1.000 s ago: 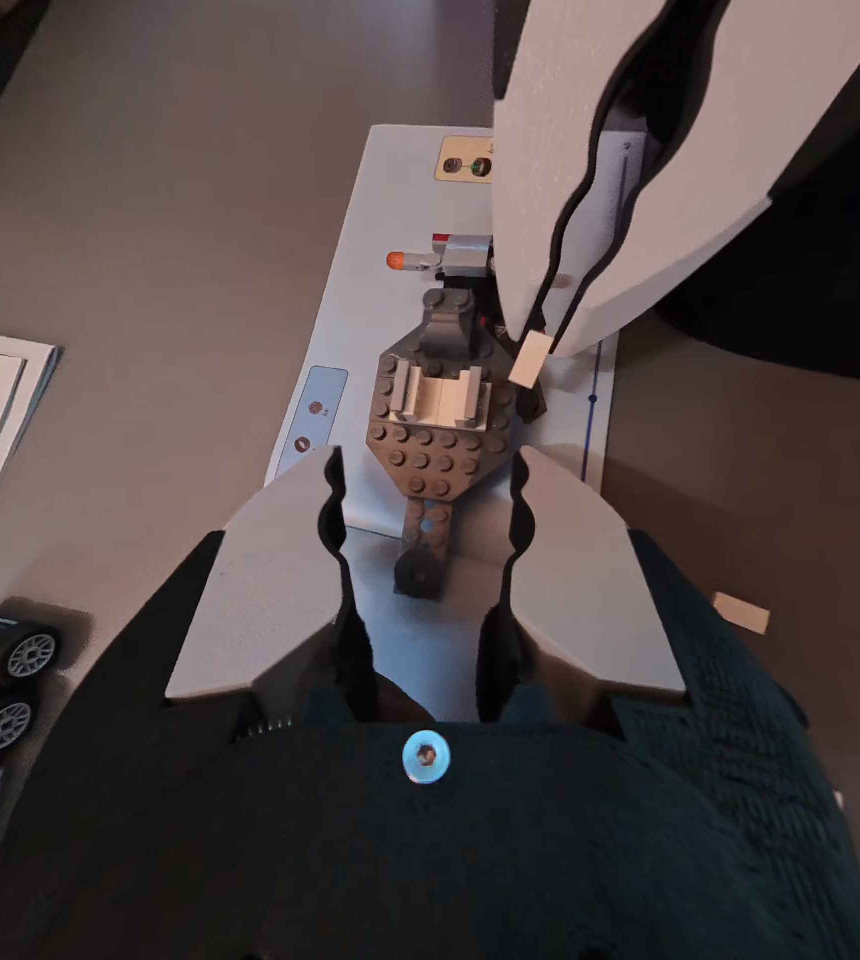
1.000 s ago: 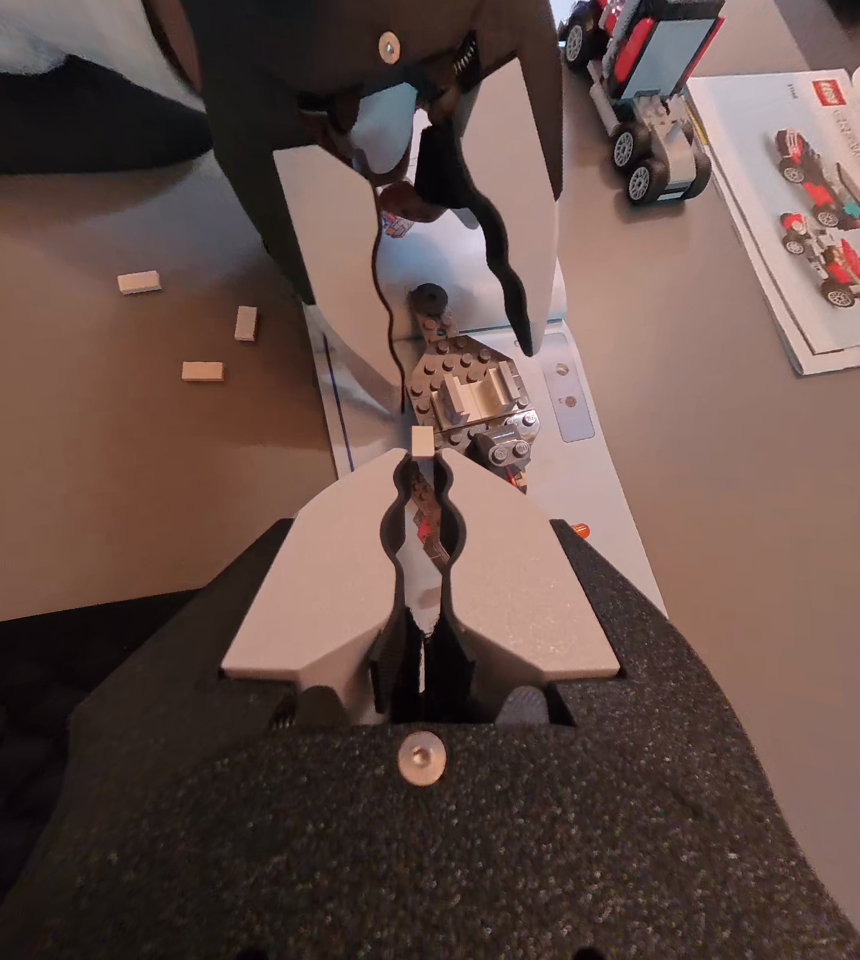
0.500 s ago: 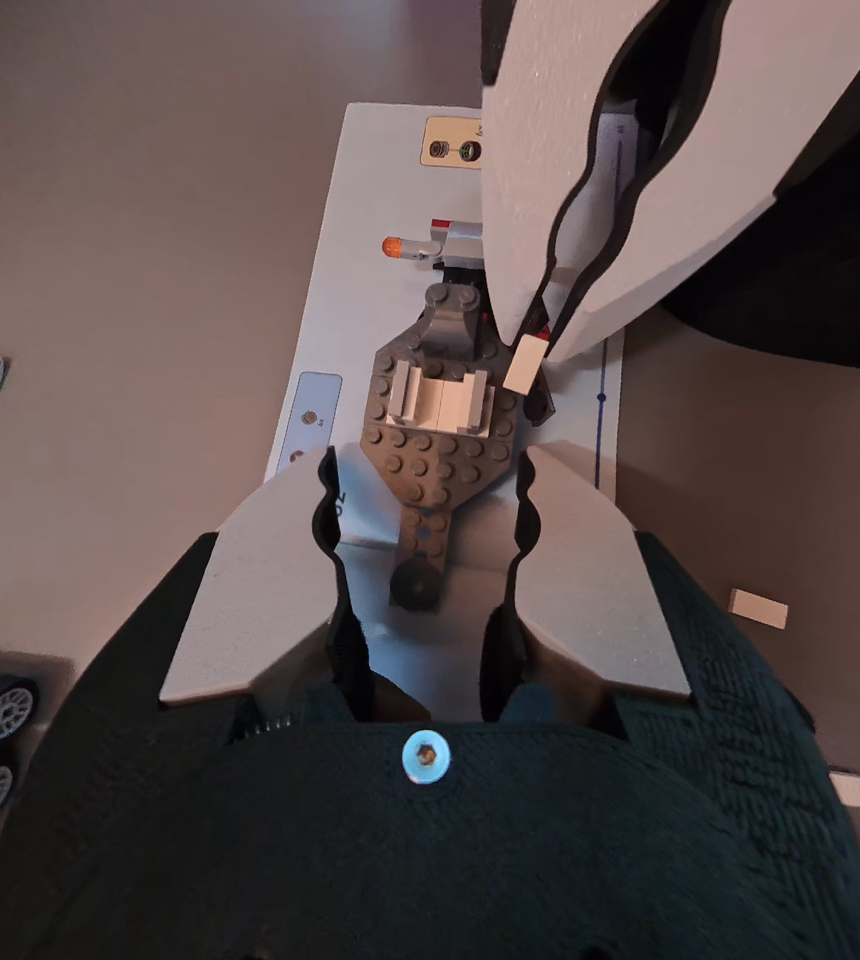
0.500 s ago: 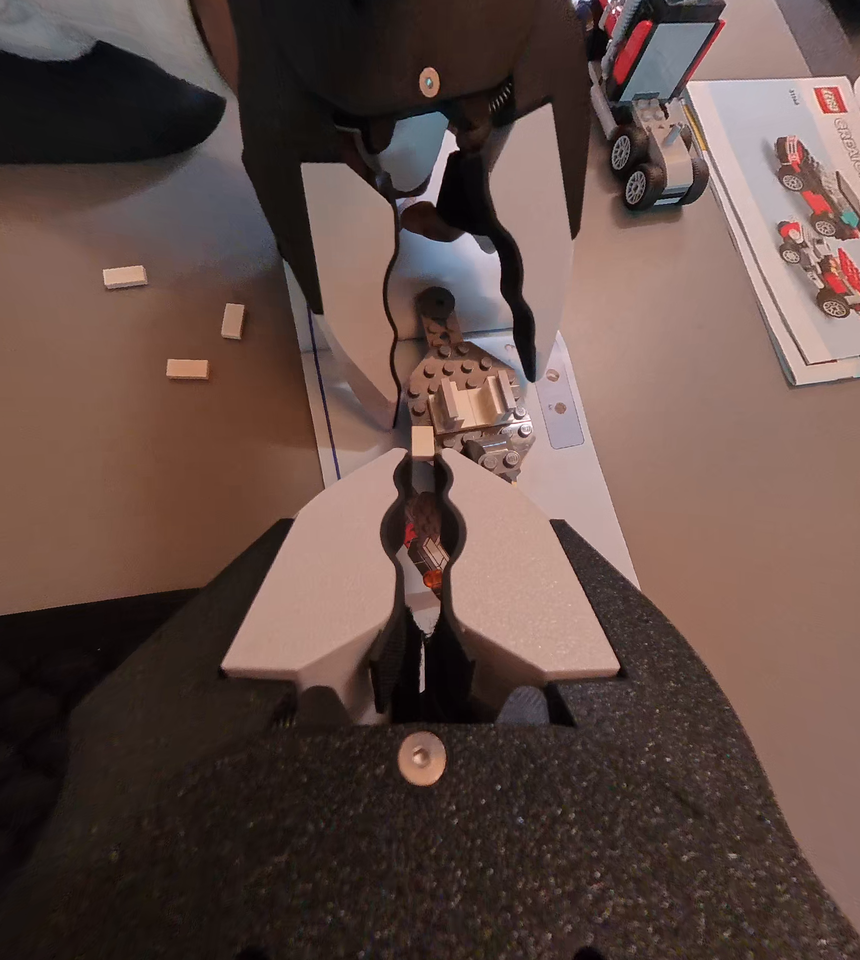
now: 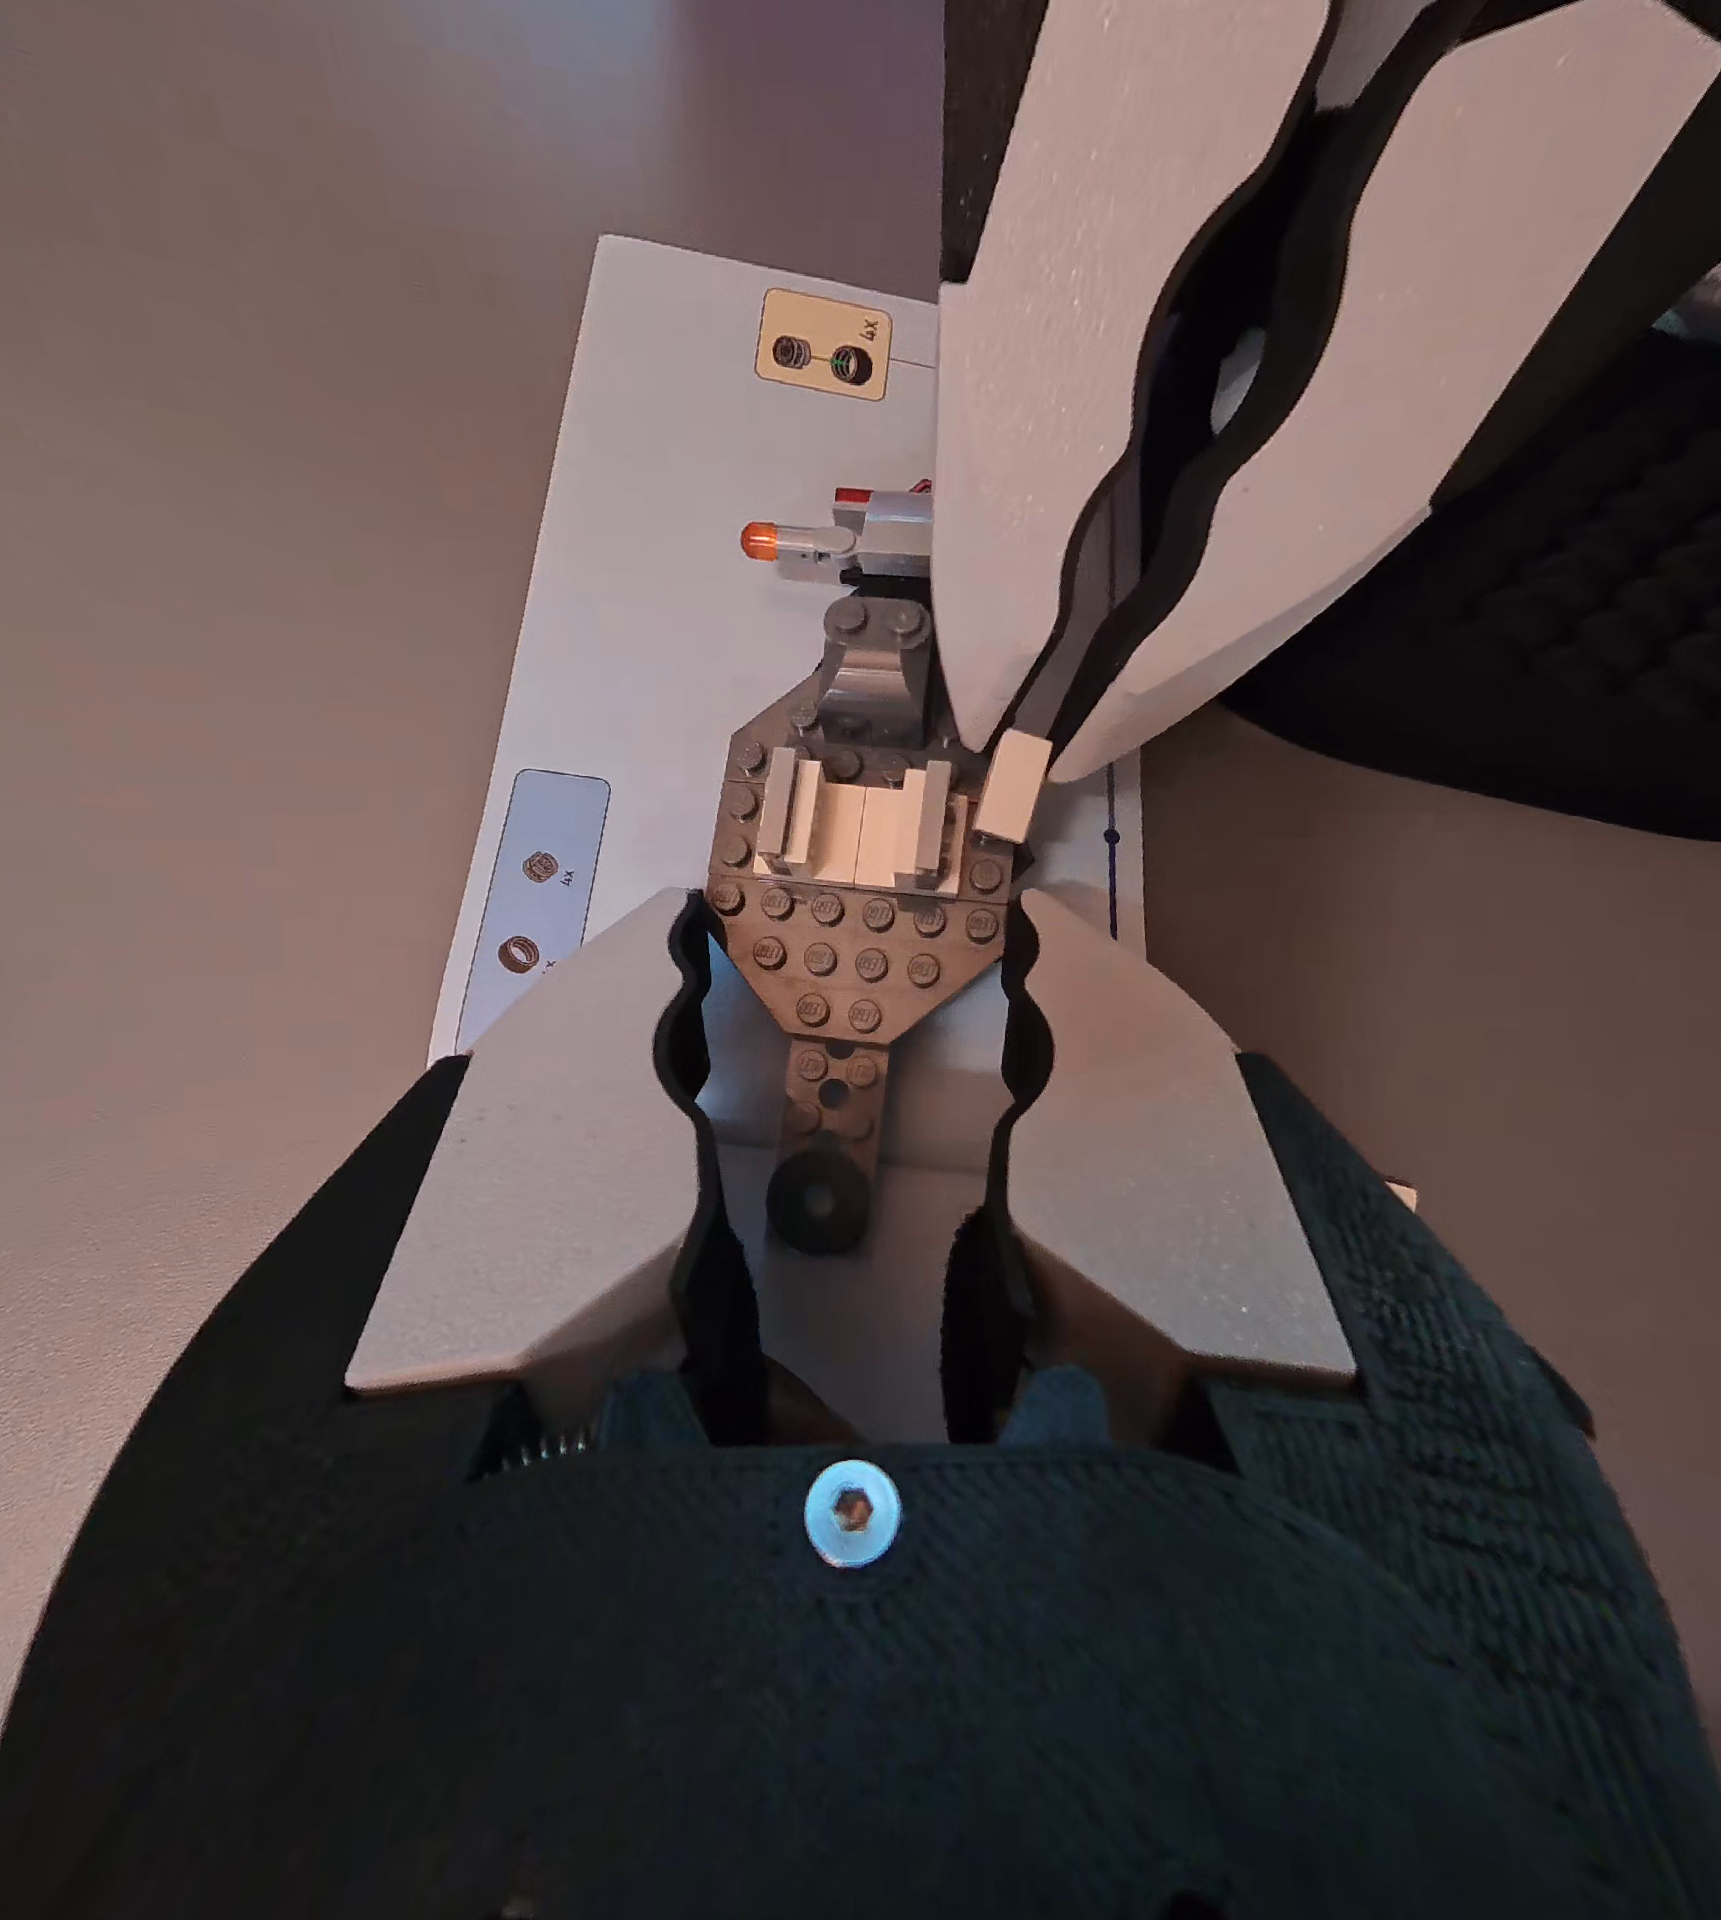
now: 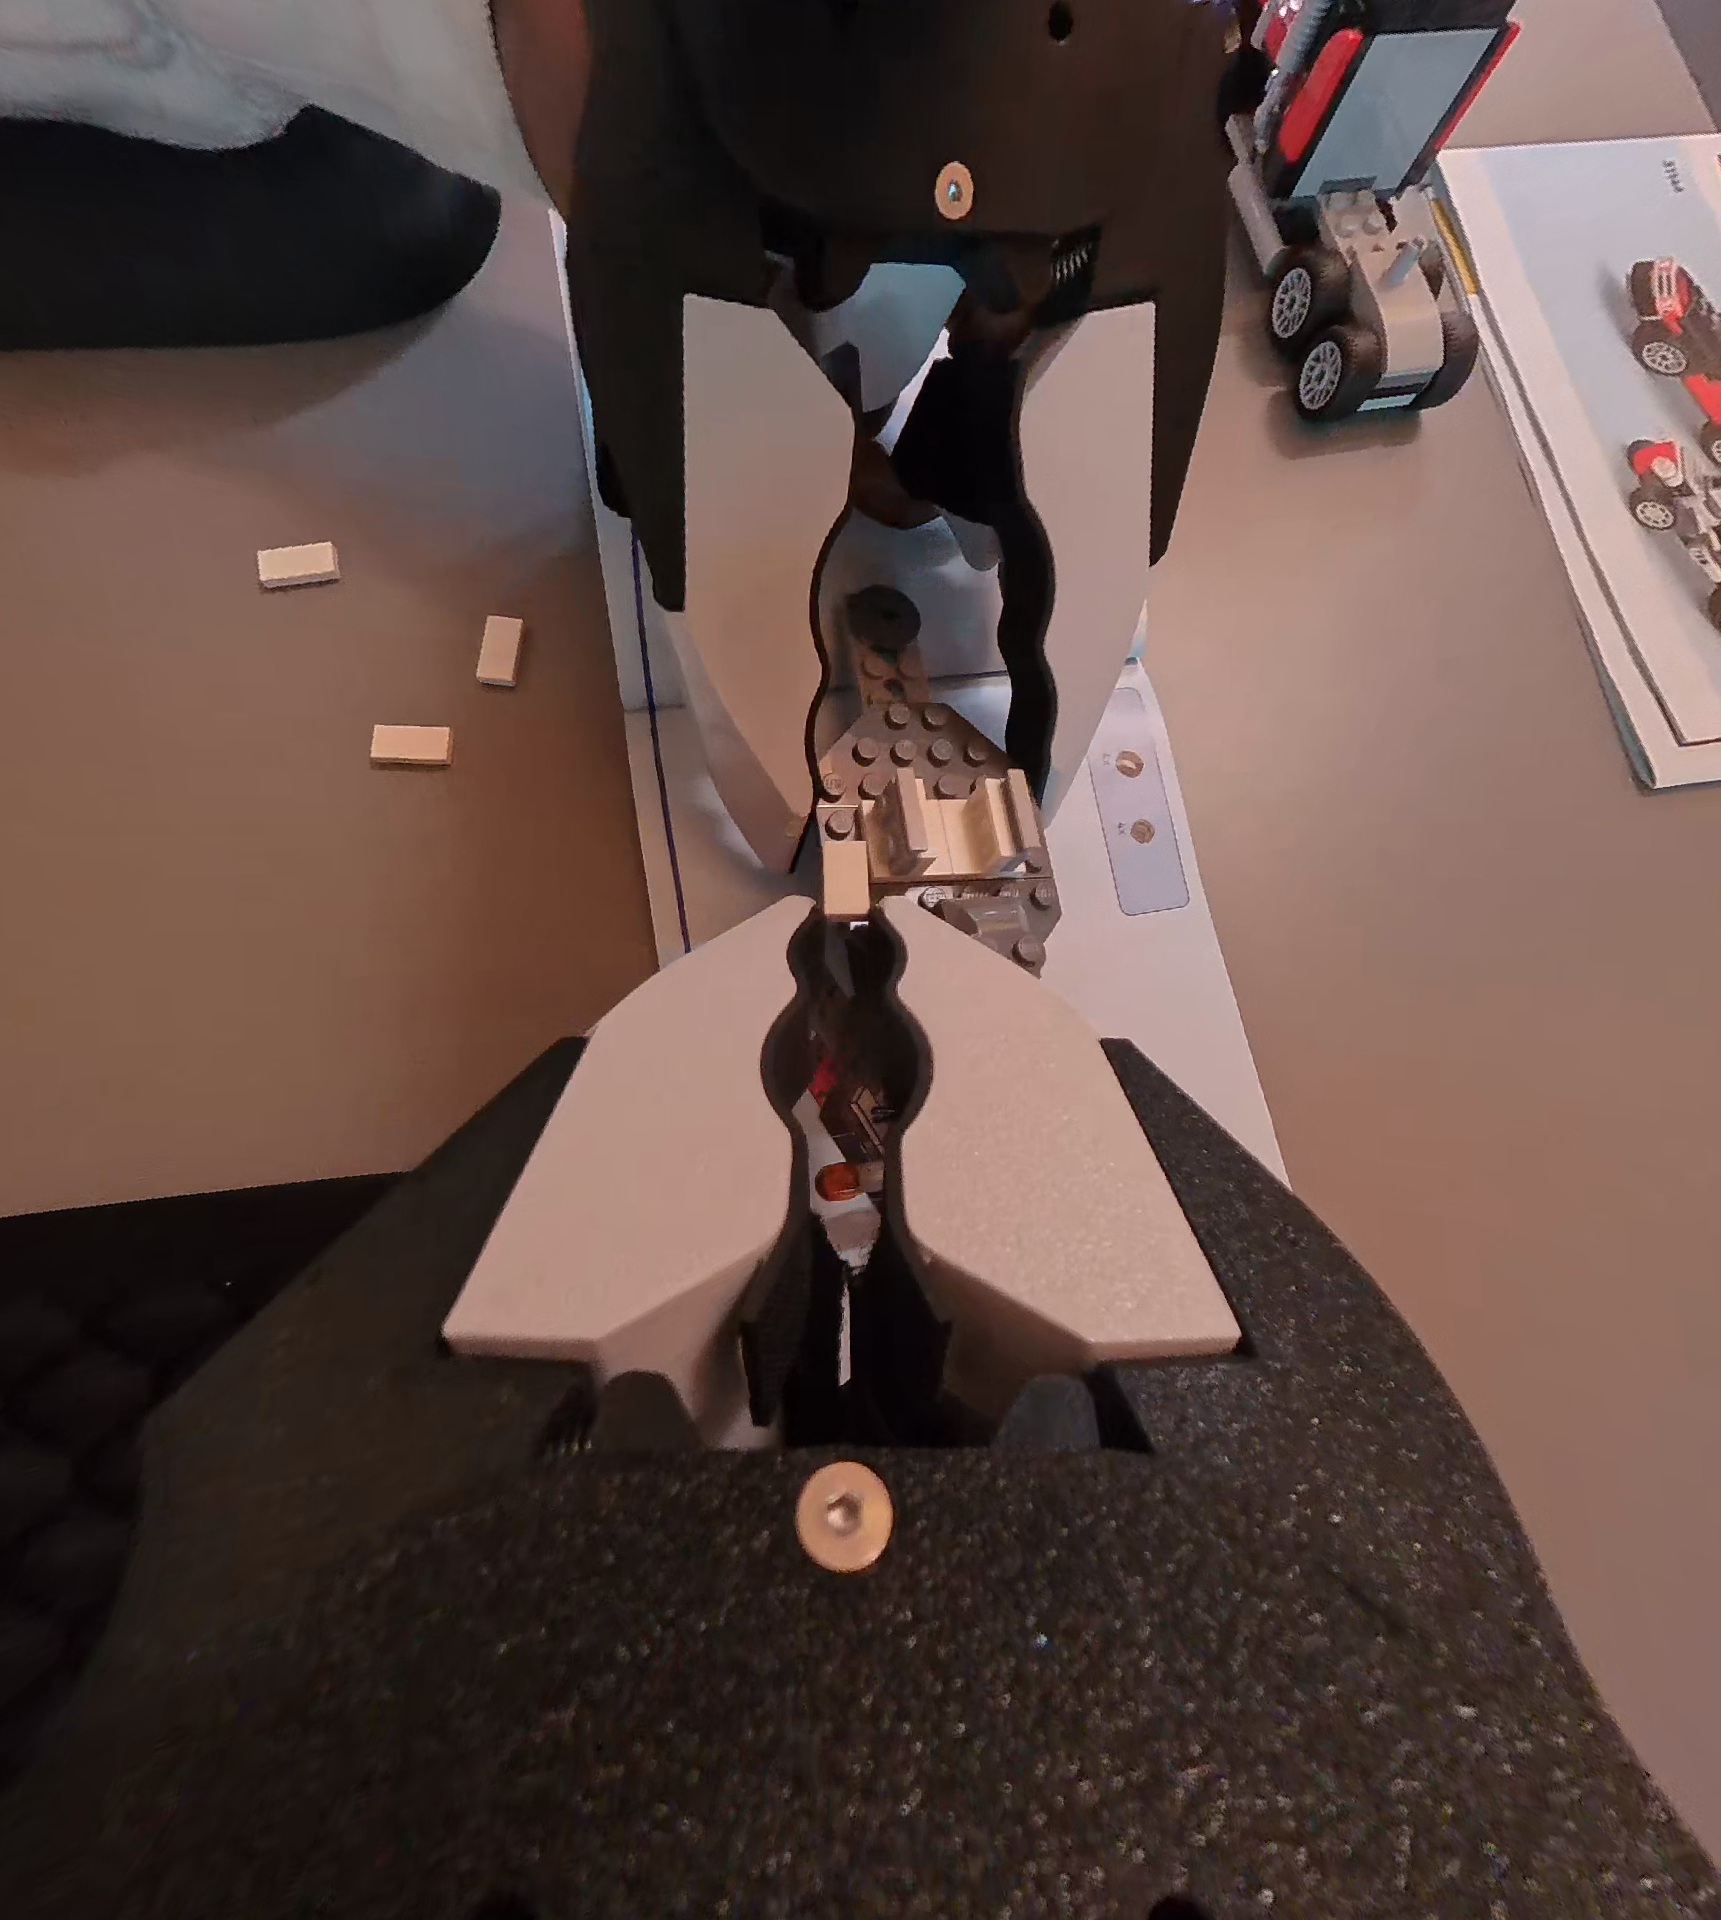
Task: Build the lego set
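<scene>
Right gripper (image 6: 843,912) pinching tan tile (image 5: 1012,784) at edge of grey Lego chassis (image 5: 861,935) on instruction sheet (image 5: 669,540). Left gripper (image 5: 851,971) spread, straddling chassis. Right wrist view only: three loose tiles (image 6: 409,744), truck (image 6: 1355,197).

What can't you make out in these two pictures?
- Left wrist view: whether the tan tile touches the grey model; the right gripper covers that corner.
- Right wrist view: the model's front, behind that gripper's fingers.
- Right wrist view: the truck, cut off by the top edge.
</scene>
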`<state>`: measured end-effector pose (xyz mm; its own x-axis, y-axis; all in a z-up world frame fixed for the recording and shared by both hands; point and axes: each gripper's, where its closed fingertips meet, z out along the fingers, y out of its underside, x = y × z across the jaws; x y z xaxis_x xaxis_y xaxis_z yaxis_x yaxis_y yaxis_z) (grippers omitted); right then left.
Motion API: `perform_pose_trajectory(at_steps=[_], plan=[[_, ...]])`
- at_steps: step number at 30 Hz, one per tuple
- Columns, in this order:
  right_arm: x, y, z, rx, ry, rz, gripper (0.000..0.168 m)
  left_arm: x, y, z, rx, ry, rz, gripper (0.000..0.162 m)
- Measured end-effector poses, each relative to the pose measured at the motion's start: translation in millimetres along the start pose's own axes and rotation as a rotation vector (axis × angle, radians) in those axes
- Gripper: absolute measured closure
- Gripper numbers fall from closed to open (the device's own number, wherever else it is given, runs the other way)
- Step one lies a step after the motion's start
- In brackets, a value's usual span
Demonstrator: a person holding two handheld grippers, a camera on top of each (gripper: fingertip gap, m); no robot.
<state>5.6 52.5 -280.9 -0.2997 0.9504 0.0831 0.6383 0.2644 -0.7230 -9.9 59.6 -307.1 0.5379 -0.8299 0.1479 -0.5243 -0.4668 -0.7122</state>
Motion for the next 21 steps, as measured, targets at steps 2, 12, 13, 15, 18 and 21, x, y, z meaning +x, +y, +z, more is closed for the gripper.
perform_pose_trajectory(at_steps=[2, 12, 13, 15, 18, 21], plan=[[0.0, -0.4, 0.2, -0.002, -0.005, 0.001, 0.161, 0.2, -0.2, -0.1, 0.001, 0.001, 0.000, 0.107], [2.5, -0.8, -0.9, -0.010, 0.026, -0.019, 0.161, 0.3, -0.8, -0.4, 0.015, 0.016, -0.022, 0.107], [2.7, -0.4, -1.0, -0.014, 0.030, -0.024, 0.161, 0.3, -0.9, -0.5, 0.015, 0.016, -0.024, 0.107], [2.4, 0.2, -1.0, -0.015, 0.030, -0.029, 0.161, 0.2, -0.9, -0.5, 0.015, 0.016, -0.024, 0.107], [2.8, 0.1, -0.9, -0.020, 0.036, -0.043, 0.161, 0.2, -1.0, -0.5, 0.015, 0.017, -0.024, 0.107], [2.5, -0.2, -0.8, -0.032, 0.046, -0.073, 0.160, 0.1, -0.9, -0.4, 0.015, 0.019, -0.027, 0.108]])
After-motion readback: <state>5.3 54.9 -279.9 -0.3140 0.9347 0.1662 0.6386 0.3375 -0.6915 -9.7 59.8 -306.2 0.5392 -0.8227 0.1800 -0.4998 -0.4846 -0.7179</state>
